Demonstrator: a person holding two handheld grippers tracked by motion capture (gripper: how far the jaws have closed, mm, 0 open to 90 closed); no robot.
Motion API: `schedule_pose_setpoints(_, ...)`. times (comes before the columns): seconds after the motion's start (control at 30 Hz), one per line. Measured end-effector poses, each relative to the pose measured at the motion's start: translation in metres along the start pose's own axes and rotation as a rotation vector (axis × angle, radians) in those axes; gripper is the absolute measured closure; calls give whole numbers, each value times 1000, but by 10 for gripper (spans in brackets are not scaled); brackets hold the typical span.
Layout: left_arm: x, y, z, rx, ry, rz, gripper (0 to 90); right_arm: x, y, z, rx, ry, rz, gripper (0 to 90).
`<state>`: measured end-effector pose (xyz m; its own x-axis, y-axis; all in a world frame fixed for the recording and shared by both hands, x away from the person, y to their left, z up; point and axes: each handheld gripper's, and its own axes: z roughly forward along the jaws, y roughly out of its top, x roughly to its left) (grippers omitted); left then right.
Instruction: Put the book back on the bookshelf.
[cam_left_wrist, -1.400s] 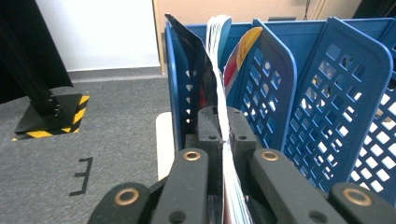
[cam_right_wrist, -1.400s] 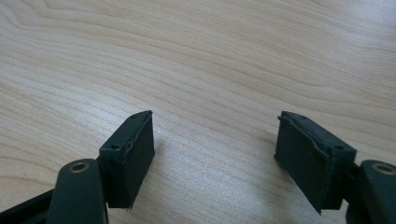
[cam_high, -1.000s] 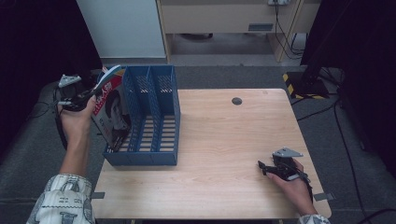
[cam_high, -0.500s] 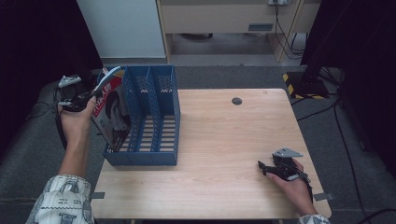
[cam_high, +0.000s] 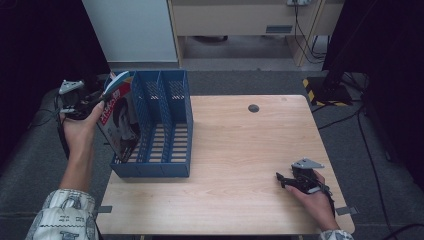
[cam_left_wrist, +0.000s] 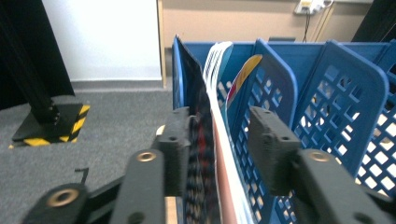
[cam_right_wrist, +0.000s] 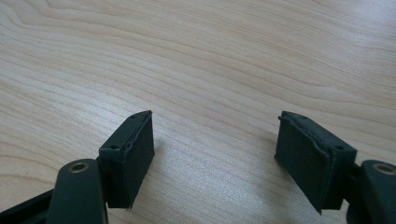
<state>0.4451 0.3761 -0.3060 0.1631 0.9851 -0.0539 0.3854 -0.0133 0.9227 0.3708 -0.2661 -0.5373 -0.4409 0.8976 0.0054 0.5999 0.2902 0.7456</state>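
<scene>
Nearest, at the right front of the desk (cam_high: 240, 150): right gripper (cam_high: 280, 181) resting low on the wood, jaws wide apart with nothing between them, bare grain under the pads in the right gripper view (cam_right_wrist: 215, 154). Best left parked there, well clear of the work.

Farther back, off the desk's left edge: left gripper (cam_high: 101, 101) raised beside the blue file rack (cam_high: 165, 167), jaws just now opening, partway apart. Magazine (cam_high: 120, 120) between them, no longer pinched. In the left gripper view (cam_left_wrist: 217, 149), dark cover (cam_left_wrist: 203, 140) close against one pad, a clear gap to the other.

Magazine itself in the rack's leftmost slot, lower edge down inside, top leaning outward to the left over the rack's wall (cam_left_wrist: 327, 93).

Step in hand, by the look of it: letting go of the magazine into that slot. For a clean release:
- Open fully before pulling away, so neither pad drags the cover back out.
- Withdraw along the line of the jaws, up and away from the rack, not sideways across the pages.
- Watch the lean; if the top flops farther out, nudge it upright against the divider with one pad.
- Avoid bumping the rack, light enough to slide.

Beyond, a small dark round mark (cam_high: 253, 108) near the desk's far edge, of no concern here.
</scene>
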Motion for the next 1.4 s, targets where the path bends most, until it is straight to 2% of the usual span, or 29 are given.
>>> schedule_pose_setpoints(0.07, -1, 3, -5, -21, 7, 19, 458, 0, 0, 0, 0, 1, 1, 279)
schedule_pose_setpoints(0.3, -7, 8, -15, -63, -20, 60, 328, 0, 0, 0, -2, -1, 1, 279)
schedule_pose_setpoints(0.47, -12, 11, -23, -93, -43, 86, 264, 0, 0, 0, -3, -4, 1, 279)
schedule_pose_setpoints(0.5, -14, 12, -27, -105, -64, 87, 258, 0, 0, 0, -3, -4, 1, 278)
schedule_pose_setpoints(0.6, -16, 14, -30, -113, -74, 93, 253, 1, 0, 0, -3, -4, 2, 278)
schedule_pose_setpoints(0.63, -19, 16, -32, -116, -91, 96, 244, 1, 0, 0, -3, -3, 2, 278)
schedule_pose_setpoints(0.73, -23, 18, -33, -115, -101, 113, 236, 1, 0, 0, -4, -3, 2, 278)
schedule_pose_setpoints(0.77, -28, 18, -34, -110, -123, 125, 227, 1, 0, 0, -3, -4, 2, 278)
schedule_pose_setpoints(0.8, -28, 18, -34, -110, -123, 125, 224, 1, 0, 0, -3, -4, 2, 278)
schedule_pose_setpoints(0.93, -42, 19, -34, -106, -169, 145, 207, 1, 0, 0, -3, -3, 2, 278)
schedule_pose_setpoints(1.1, -57, 18, -31, -90, -200, 165, 174, 1, 0, 0, -3, -4, 3, 278)
schedule_pose_setpoints(1.4, -73, 11, -20, -59, -229, 175, 125, 1, 0, 0, -2, -4, 2, 275)
